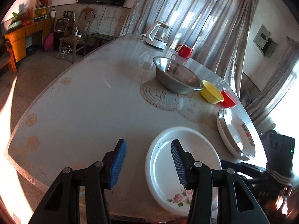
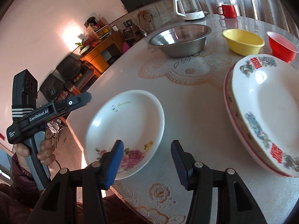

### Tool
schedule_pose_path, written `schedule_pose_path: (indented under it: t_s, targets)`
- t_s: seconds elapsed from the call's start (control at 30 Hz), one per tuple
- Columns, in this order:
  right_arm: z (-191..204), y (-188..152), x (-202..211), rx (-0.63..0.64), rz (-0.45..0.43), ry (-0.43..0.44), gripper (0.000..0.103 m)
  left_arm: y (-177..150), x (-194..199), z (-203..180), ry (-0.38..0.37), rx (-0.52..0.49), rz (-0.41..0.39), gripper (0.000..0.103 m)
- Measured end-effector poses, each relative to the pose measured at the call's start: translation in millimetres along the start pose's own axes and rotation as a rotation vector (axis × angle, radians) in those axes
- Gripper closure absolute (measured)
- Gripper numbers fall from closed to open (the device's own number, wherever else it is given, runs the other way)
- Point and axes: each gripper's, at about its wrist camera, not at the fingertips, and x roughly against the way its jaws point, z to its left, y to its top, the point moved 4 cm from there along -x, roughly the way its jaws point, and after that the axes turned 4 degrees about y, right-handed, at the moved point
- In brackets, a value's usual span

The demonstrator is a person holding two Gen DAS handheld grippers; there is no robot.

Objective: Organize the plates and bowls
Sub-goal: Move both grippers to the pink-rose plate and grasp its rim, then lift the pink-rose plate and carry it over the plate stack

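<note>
Tabletop (image 2: 186, 115), items present:
- Rose plate (image 2: 127, 130), white, near edge.
- Stacked patterned plates (image 2: 261, 108), well right of it (top one tilted).
- Steel bowl (image 2: 179, 39), yellow bowl (image 2: 243, 41), red bowl (image 2: 282, 46), in a row behind.
- Kettle (image 2: 188, 5), red mug (image 2: 227, 11), far side.

Left gripper (image 1: 148, 163): jaws apart, empty, one finger over the rose plate. Right gripper (image 2: 147, 163): jaws apart, empty, beside that plate.
</note>
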Motion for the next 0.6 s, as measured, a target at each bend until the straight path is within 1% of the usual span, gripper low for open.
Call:
schedule_pose_path:
  t_s: [0.07, 0.1, 0.2, 0.3, 0.37, 0.43, 0.47, 0.6]
  targets:
    - [0.2, 0.6, -4.5, 0.008, 0.006, -0.010, 0.051, -7.8, -2.7, 0.0, -0.009, -0.008, 0.014, 0.056]
    - [1.1, -0.2, -6.0, 0.016, 0.009, -0.015, 0.056, -11.0, -4.1, -0.1, -0.011, -0.009, 0.022, 0.056]
    - [2.0, -2.1, -9.2, 0.035, 0.018, -0.029, 0.060, -18.1, -11.4, -1.1, -0.013, -0.009, 0.048, 0.060]
    - [0.8, -3.9, -11.8, 0.036, 0.028, -0.033, 0.060, -23.9, -16.9, -3.9, -0.014, -0.023, 0.067, 0.066]
    - [-1.2, -3.6, -13.3, 0.032, 0.028, -0.033, 0.061, -26.6, -19.5, -6.7, -0.020, -0.035, 0.077, 0.067]
    - [-1.7, -3.5, -13.9, 0.028, 0.030, -0.029, 0.061, -29.7, -22.6, -9.3, -0.024, -0.041, 0.090, 0.071]
    - [-1.9, -3.5, -14.5, 0.027, 0.030, -0.027, 0.061, -31.3, -23.7, -10.7, -0.029, -0.043, 0.097, 0.075]
    - [-0.2, -3.0, -16.3, 0.033, 0.036, -0.020, 0.061, -36.1, -25.6, -15.8, -0.010, -0.072, 0.092, 0.076]
